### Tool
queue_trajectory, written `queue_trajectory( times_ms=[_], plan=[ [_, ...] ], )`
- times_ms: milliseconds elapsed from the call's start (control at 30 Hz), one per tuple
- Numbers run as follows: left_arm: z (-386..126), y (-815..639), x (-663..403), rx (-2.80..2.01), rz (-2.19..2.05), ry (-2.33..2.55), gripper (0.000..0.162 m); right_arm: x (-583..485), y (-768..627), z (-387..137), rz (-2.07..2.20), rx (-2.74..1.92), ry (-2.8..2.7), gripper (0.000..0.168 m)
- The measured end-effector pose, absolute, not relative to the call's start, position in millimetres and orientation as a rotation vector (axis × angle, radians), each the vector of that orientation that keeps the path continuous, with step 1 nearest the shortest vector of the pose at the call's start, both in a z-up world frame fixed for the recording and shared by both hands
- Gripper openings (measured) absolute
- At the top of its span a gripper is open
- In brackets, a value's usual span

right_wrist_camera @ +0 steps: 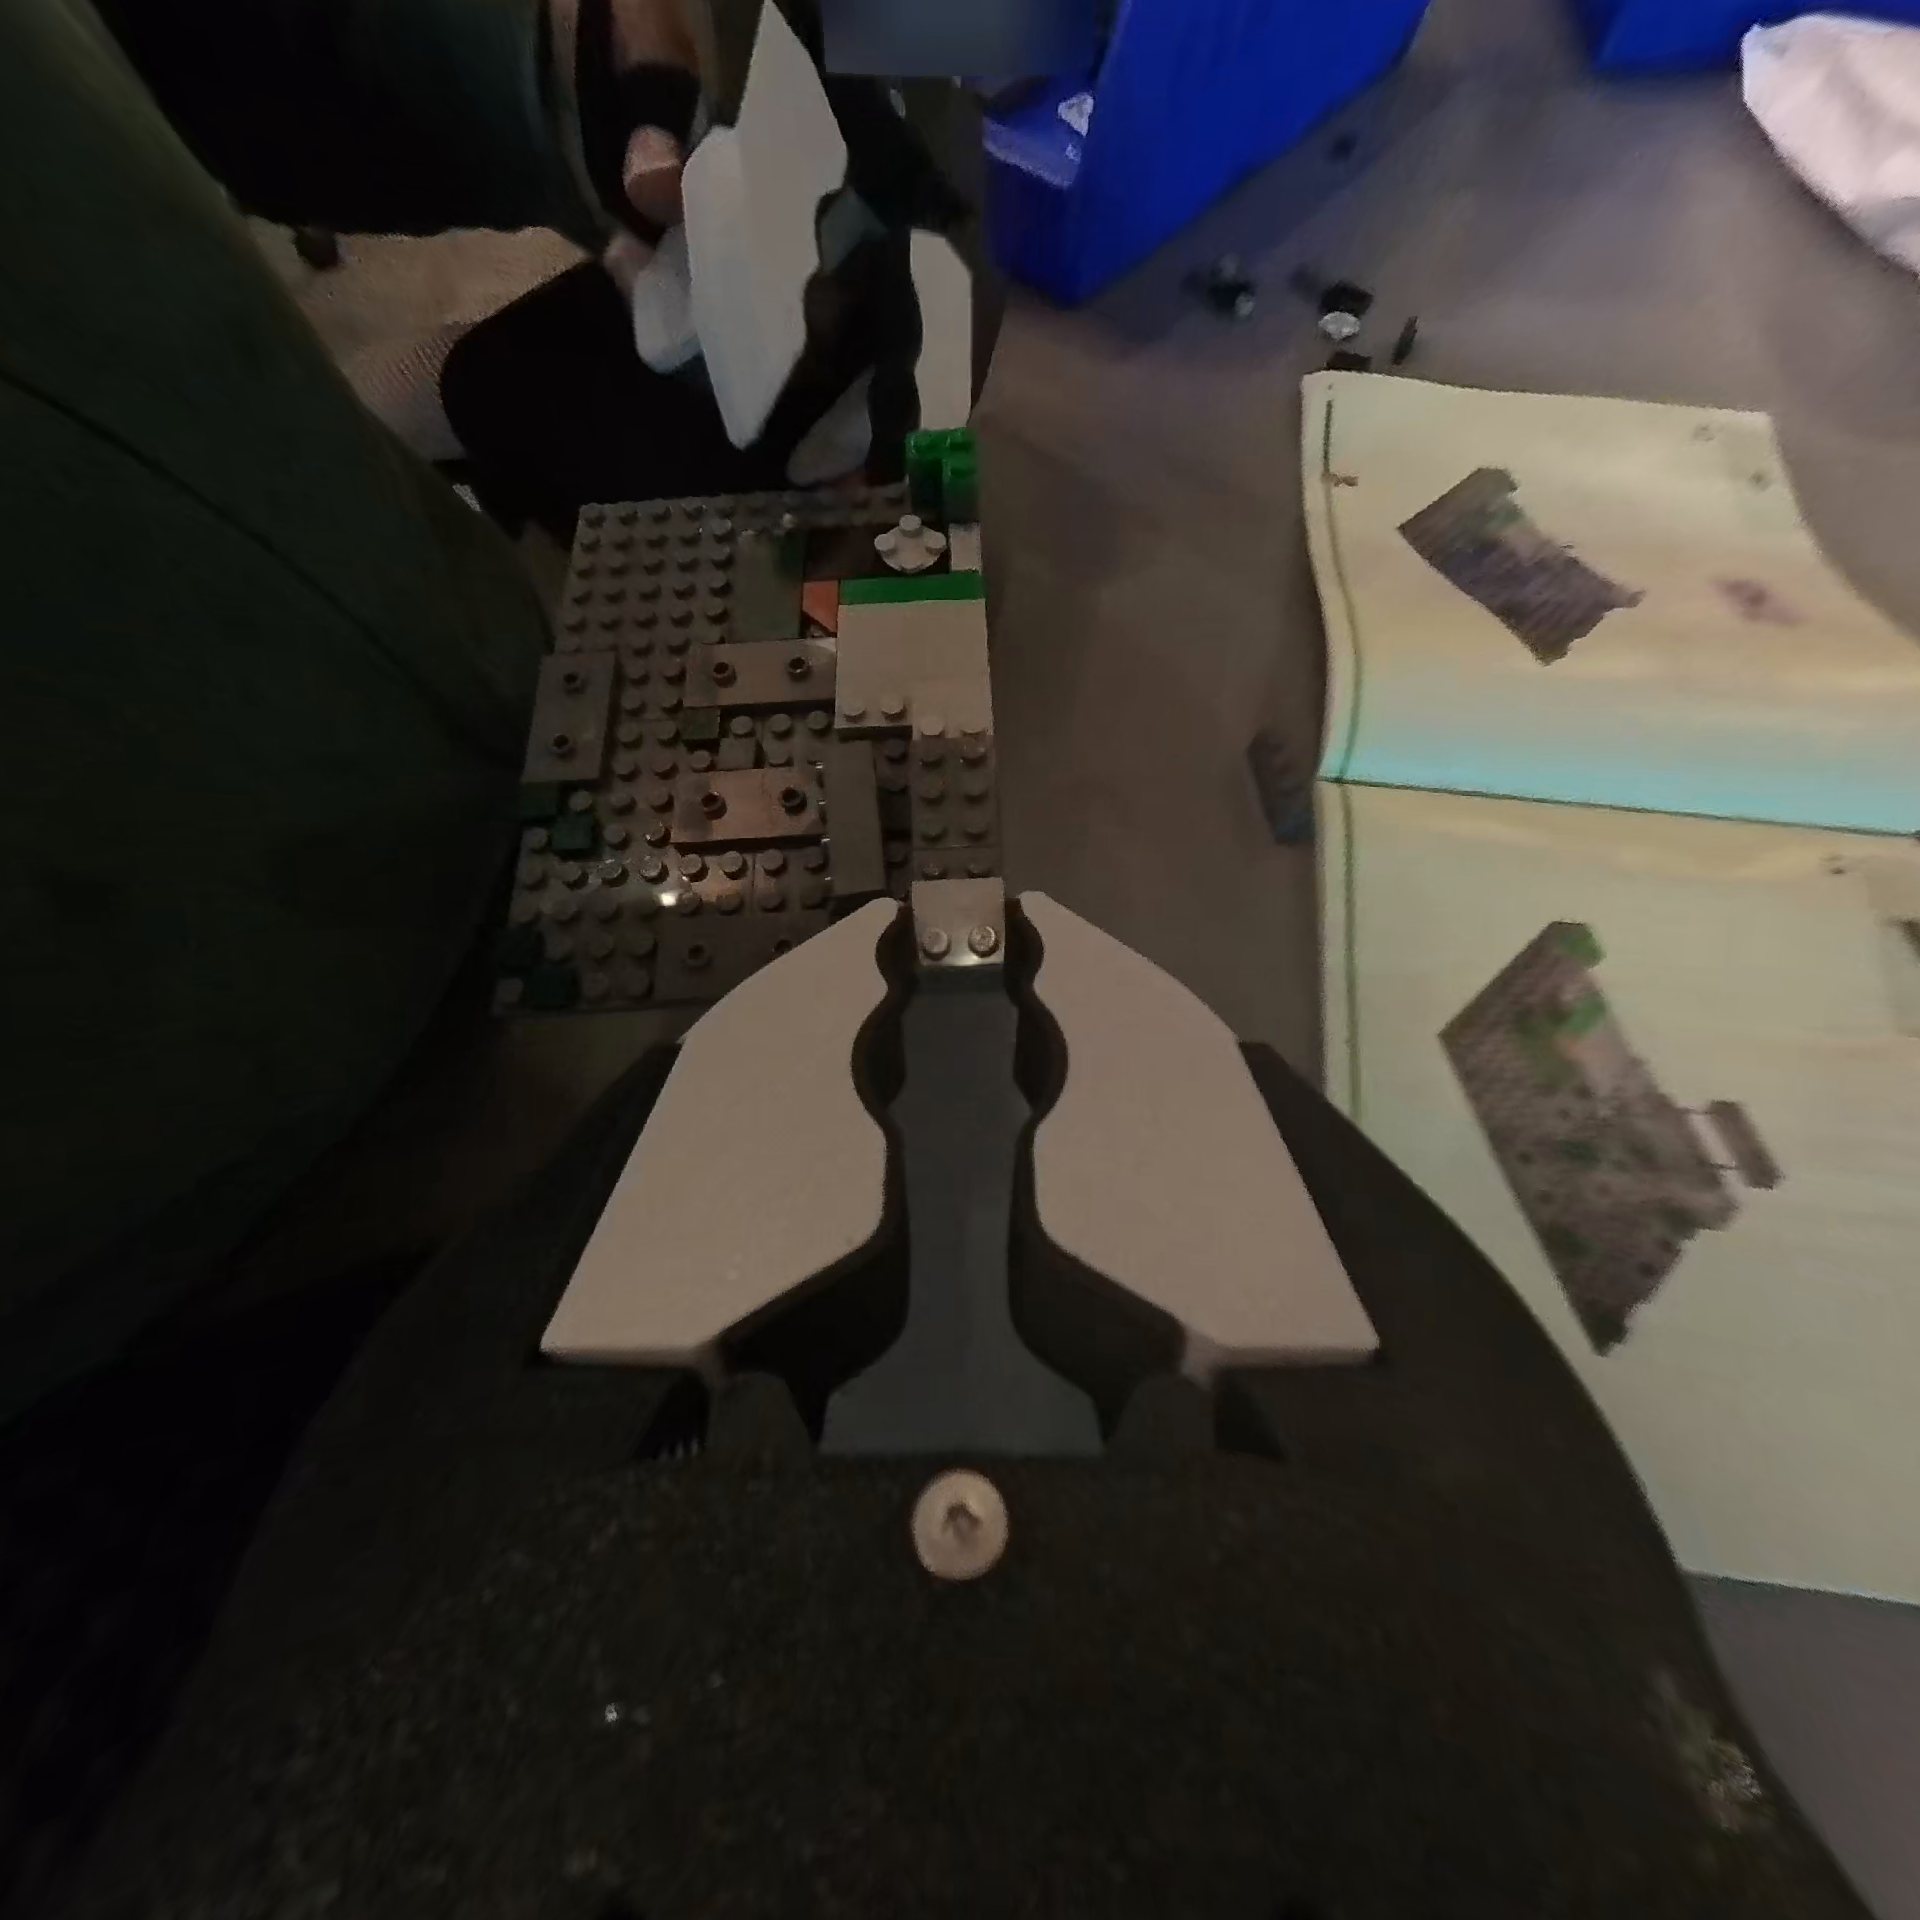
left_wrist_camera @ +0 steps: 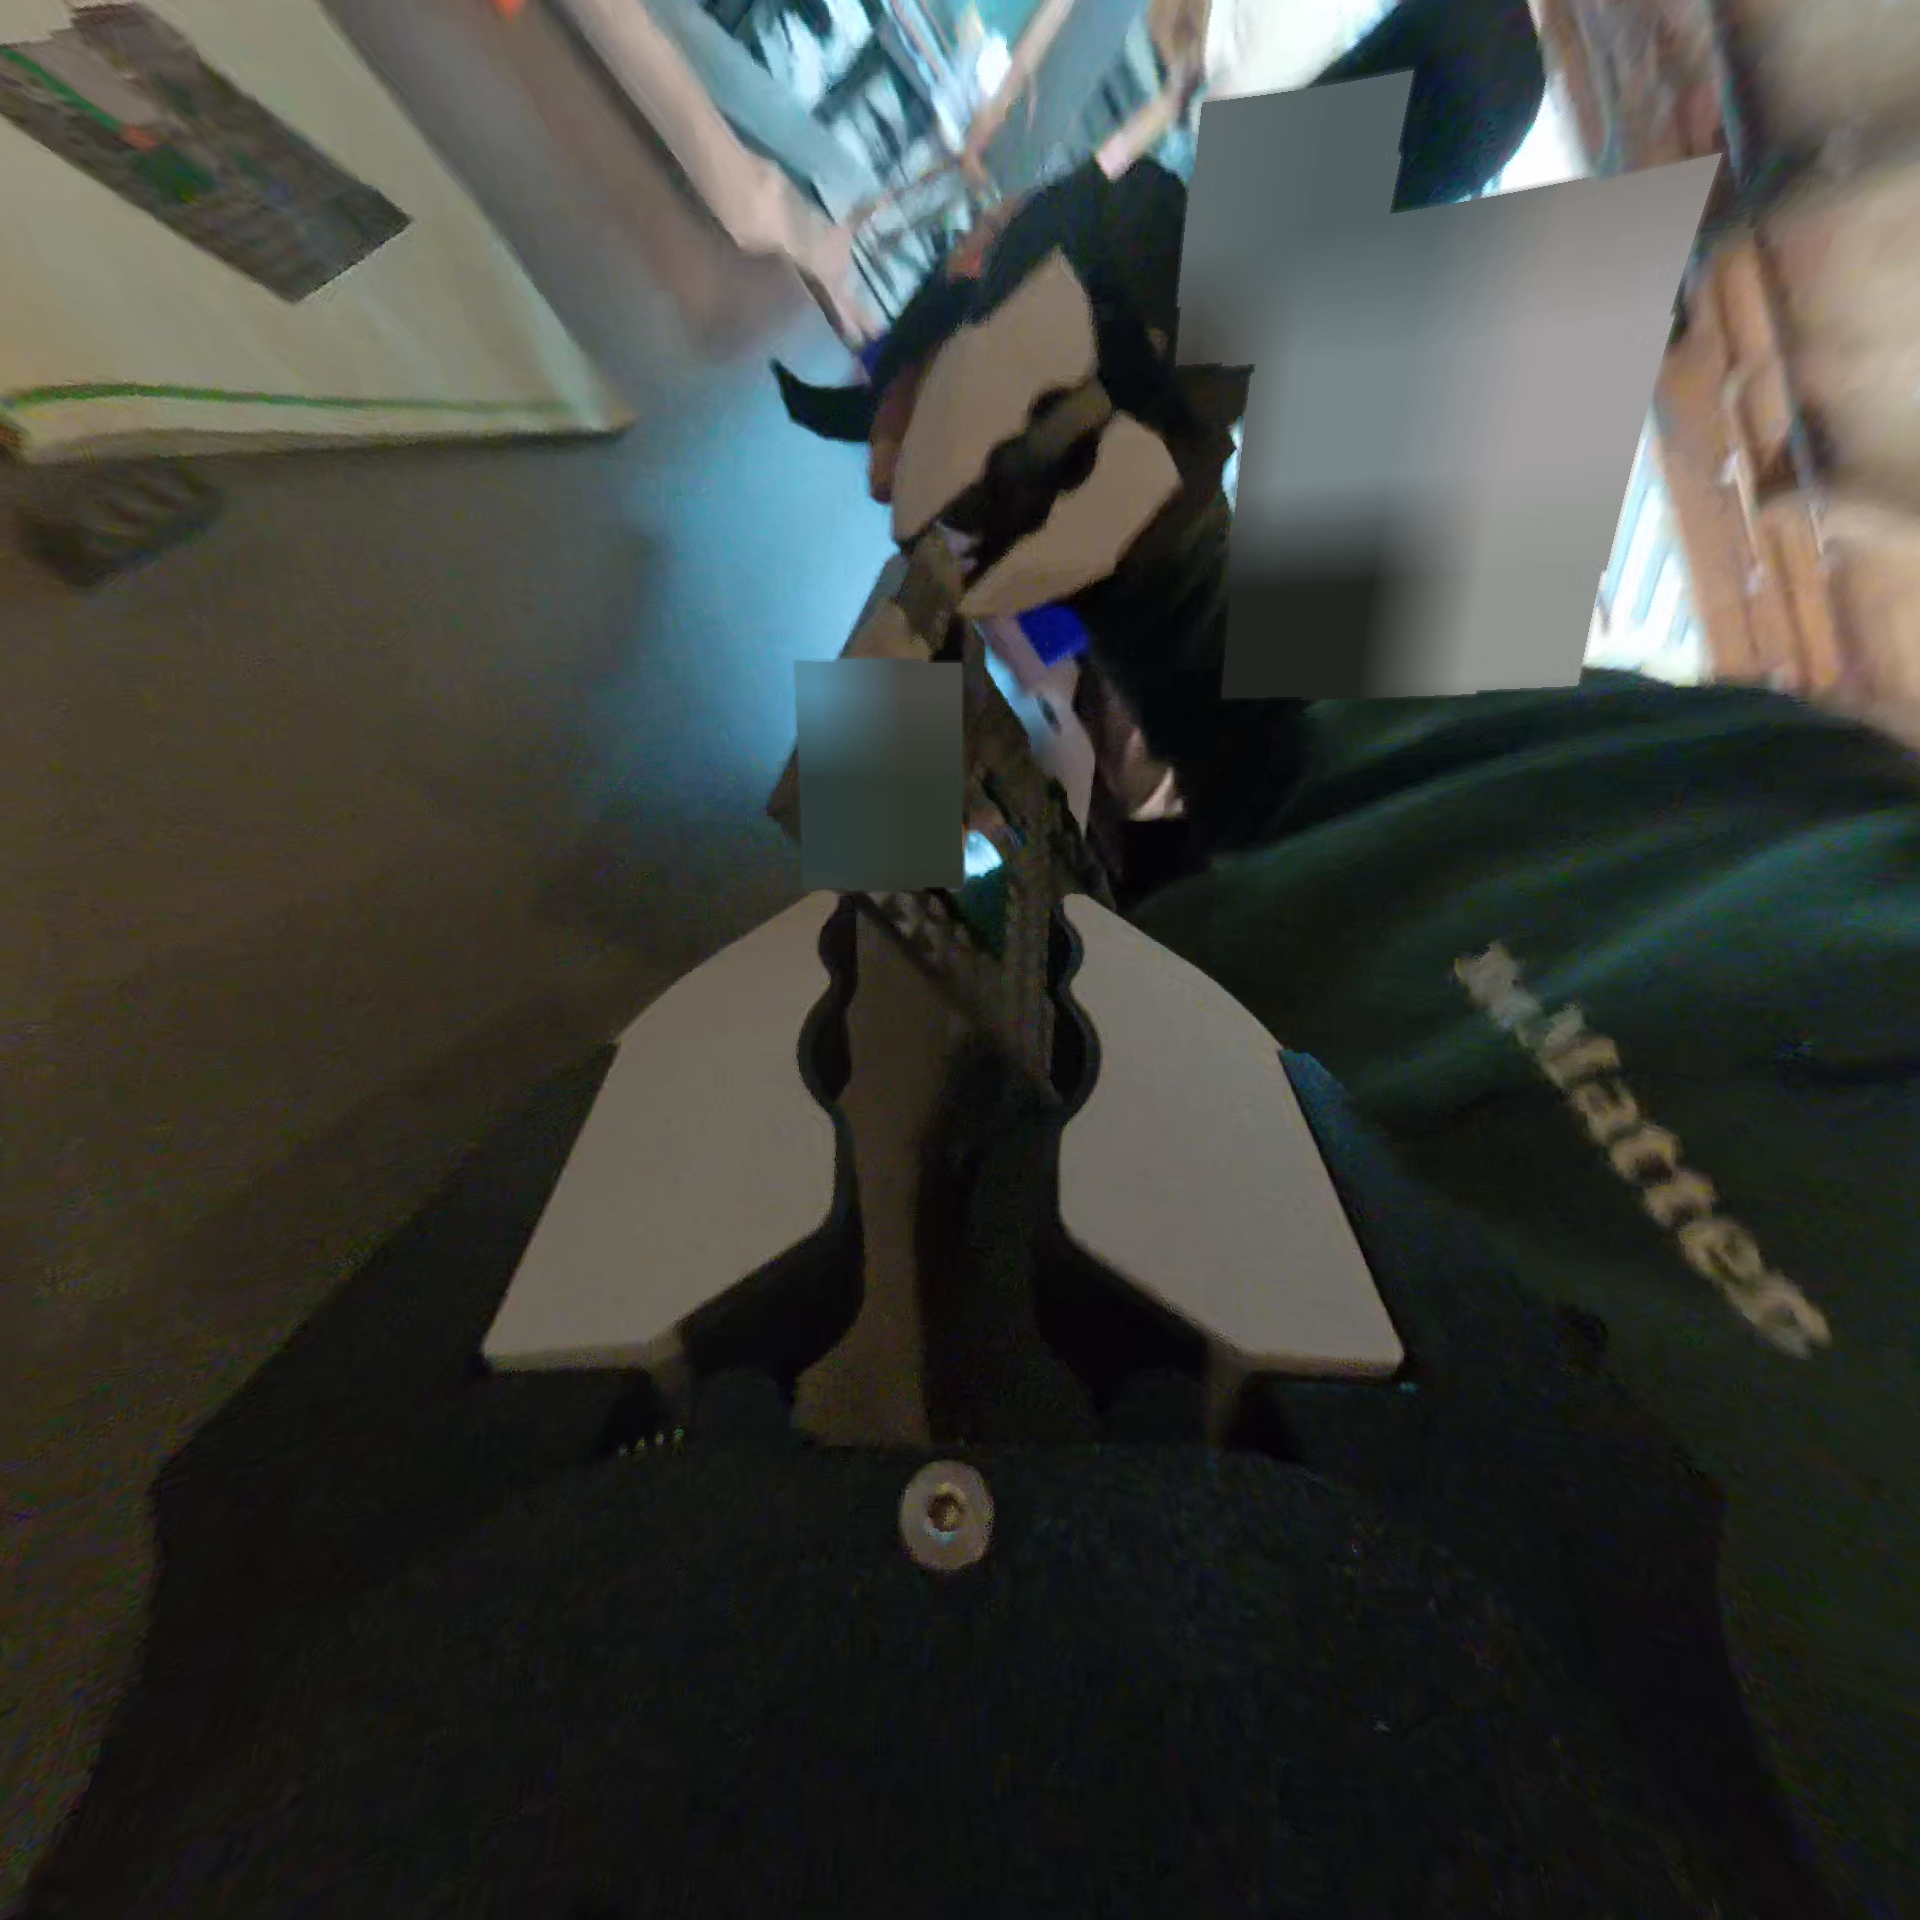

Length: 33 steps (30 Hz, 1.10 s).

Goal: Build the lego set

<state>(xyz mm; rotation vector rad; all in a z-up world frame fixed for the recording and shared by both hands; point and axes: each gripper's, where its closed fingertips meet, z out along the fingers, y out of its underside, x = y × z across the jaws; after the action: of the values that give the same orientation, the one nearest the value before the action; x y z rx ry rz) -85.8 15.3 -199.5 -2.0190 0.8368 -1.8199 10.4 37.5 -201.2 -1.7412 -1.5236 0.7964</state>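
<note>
The lego build (right_wrist_camera: 665, 644) is a dark grey studded baseplate with flat grey tiles, a pale grey tile and green bricks (right_wrist_camera: 943, 468) at its far end. My right gripper (right_wrist_camera: 961, 906) is shut on a grey two-stud plate (right_wrist_camera: 961, 938) at the build's near edge. My left gripper (right_wrist_camera: 842, 436) holds the far end by the green bricks. In the left wrist view the build (left_wrist_camera: 1023, 997) runs edge-on between my left gripper's (left_wrist_camera: 951, 914) fingers, which are closed on it. The right gripper (left_wrist_camera: 935, 561) grips its other end.
An open instruction booklet (right_wrist_camera: 1610, 935) lies on the grey table to the right and also shows in the left wrist view (left_wrist_camera: 208, 260). A blue bin (right_wrist_camera: 1195, 135) and small loose pieces (right_wrist_camera: 1340, 312) are behind. A person's dark green sleeve (right_wrist_camera: 208, 623) is close on the left. My hands' fingertips stand some 11 centimeters from each other.
</note>
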Motion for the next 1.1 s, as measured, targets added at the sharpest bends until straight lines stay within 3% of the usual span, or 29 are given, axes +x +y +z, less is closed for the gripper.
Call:
queue_trajectory(
  times_ms=[33,167,567,1100],
  plan=[
    [-202.6,17.9,-83.3,-2.039,-1.8,0.804,0.035,11.3,39.2,-200.5,0.781,-1.74,-1.526,0.016],
    [-210.7,25.3,-80.9,-2.087,-1.764,0.716,0.029,12.6,40.4,-197.3,0.775,-1.727,-1.53,0.016],
    [-216.5,22.9,-78.0,-2.102,-1.78,0.643,0.031,3.0,43.7,-194.9,0.811,-1.687,-1.554,0.016],
    [-206.9,30.8,-87.0,-2.054,-1.979,0.38,0.007,-15.9,51.0,-198.8,0.794,-1.658,-1.599,0.017]
  ],
)
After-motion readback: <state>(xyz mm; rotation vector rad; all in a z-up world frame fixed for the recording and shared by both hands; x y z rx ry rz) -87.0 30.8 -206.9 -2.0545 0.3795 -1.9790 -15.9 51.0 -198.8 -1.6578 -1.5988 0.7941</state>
